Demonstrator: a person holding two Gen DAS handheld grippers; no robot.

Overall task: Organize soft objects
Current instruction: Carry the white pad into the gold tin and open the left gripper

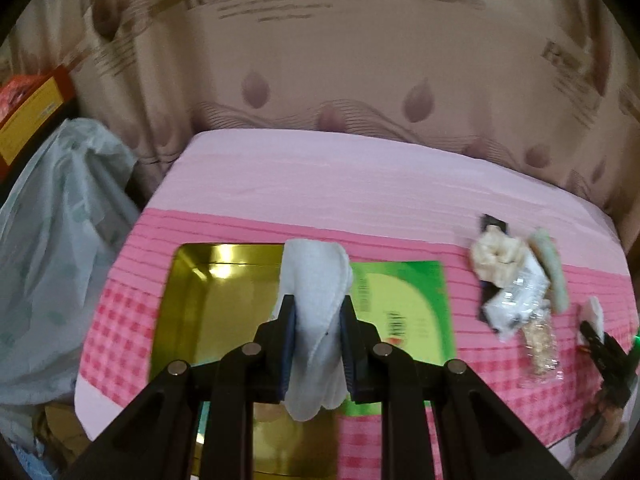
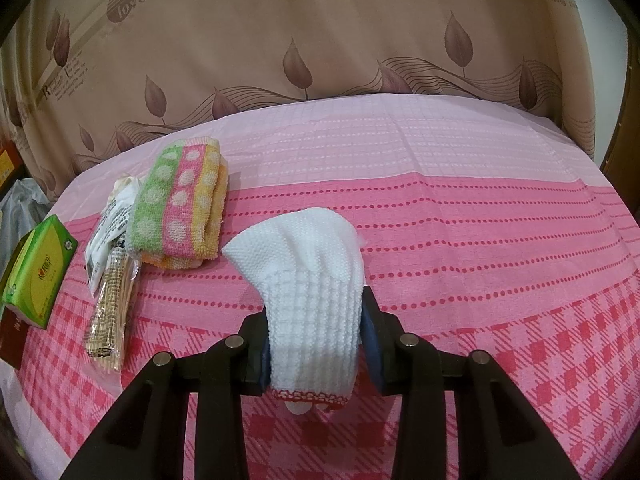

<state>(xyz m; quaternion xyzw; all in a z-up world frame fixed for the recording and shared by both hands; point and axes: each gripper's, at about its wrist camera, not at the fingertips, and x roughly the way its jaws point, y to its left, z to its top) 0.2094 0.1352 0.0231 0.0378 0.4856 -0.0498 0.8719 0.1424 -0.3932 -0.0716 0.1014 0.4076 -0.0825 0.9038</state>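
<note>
Left gripper (image 1: pixel 317 316) pinches a white folded terry cloth (image 1: pixel 316 280) above the gold metal tray (image 1: pixel 192 280); right gripper (image 2: pixel 314 328) clamps a white waffle-weave cloth (image 2: pixel 312 280).

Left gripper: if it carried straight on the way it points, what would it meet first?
Likely the gold tray near its right edge, beside the green pack; depth is unclear. The left gripper is shut on a white cloth.

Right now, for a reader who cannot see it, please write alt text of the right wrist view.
The right gripper holds a folded white cloth above a pink checked tablecloth. To its left lie a spotted striped towel, wrapped packets and a green tissue pack.
</note>
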